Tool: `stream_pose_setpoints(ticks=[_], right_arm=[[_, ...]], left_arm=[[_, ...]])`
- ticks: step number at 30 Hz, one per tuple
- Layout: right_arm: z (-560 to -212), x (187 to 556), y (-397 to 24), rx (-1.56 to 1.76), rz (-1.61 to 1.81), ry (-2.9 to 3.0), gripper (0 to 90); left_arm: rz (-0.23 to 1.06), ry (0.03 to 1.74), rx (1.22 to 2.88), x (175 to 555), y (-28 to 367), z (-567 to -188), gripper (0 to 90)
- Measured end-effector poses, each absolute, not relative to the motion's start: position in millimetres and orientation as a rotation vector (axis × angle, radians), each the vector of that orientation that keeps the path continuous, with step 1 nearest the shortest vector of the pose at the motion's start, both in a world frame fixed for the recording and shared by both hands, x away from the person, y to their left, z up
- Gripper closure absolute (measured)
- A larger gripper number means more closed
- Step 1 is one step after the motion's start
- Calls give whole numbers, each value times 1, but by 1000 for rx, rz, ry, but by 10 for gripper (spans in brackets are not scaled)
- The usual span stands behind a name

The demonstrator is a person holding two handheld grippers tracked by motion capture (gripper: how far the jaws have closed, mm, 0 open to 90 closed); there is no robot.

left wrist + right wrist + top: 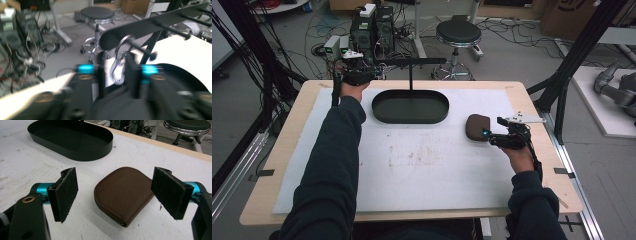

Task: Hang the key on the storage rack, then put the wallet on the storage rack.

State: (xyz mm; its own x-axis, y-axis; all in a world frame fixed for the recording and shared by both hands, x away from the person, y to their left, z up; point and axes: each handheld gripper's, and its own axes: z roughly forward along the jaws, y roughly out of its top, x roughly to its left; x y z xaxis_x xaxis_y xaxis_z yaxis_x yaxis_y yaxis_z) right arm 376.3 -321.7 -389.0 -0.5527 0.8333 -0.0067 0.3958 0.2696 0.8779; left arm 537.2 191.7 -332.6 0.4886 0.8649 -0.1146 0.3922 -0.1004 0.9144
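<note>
My left gripper (374, 74) is held high over the table's far left corner, level with the black hanger bar (412, 61). In the left gripper view, which is blurred, that gripper (115, 68) is shut on a silver key ring (117, 71); its loop reaches up to a peg (142, 48) of the bar (155, 26). At the right, my right gripper (493, 132) rests low beside a brown zip wallet (477, 126). Its pads (66, 192) stand wide open, one on either side of the wallet (125, 192), which lies flat on the white mat.
A black oval tray (382, 112) sits at the back middle of the mat, and the post of the hanger bar rises from behind it. The tray's wall (75, 152) lies beyond the wallet. A black stool (458, 32) and computer towers (372, 30) stand on the floor behind the table.
</note>
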Motion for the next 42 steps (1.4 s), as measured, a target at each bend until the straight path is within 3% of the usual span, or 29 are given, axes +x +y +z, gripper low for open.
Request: stream_pose_setpoints(ticks=[8,11,14,15,24,42], right_arm=[[-390,378,-319,1112,1228,2077,218],[-392,380,-317,1116,1219,2082,218],[-392,379,-316,1107,1204,2086,218],[-392,379,-315,1110,1203,2083,218],[-390,378,-313,1119,1200,2057,212],[-393,381,-316,1211,1122,2006,212]], left_arm=[[573,1110,1639,495,219,-344,487],[553,1063,1606,477,227,-348,372],[558,1018,1590,460,230,-352,156],[569,1003,1590,454,230,-353,139],[612,921,1644,410,227,-359,140],[610,923,1712,371,230,-399,160]])
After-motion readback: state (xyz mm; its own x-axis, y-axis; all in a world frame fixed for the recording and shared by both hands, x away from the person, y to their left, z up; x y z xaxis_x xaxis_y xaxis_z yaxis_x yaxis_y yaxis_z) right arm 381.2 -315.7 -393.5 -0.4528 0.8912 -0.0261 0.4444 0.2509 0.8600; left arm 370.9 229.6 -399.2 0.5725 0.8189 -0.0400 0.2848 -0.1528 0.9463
